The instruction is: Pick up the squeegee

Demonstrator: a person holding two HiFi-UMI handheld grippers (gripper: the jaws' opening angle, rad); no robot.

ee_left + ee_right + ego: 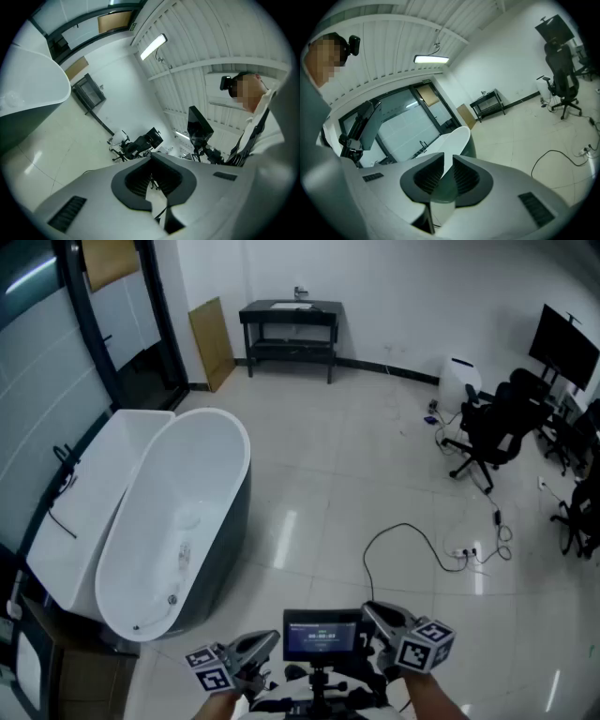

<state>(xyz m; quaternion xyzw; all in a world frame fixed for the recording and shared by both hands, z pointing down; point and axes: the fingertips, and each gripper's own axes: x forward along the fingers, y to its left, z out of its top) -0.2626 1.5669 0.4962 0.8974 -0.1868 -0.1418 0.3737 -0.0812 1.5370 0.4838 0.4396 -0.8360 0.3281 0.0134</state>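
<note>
I can make out no squeegee in any view. A white oval bathtub (221, 451) with a dark outer wall stands at the left, and a small pale object (184, 555) lies on its floor, too small to identify. Both grippers are held low at the bottom edge of the head view, well short of the tub. My left gripper (272, 639) (151, 161) has its tips together with nothing between them. My right gripper (367, 609) (447, 157) shows a narrow slit between its pads, empty, and the tub's rim is seen through it.
A white ledge (89, 488) runs beside the tub against glass doors. A black table (291, 326) stands at the back wall. Office chairs (492, 427) and monitors (562, 343) fill the right side. A black cable (412, 540) and power strip lie on the tiled floor. A small screen (322, 635) sits between the grippers.
</note>
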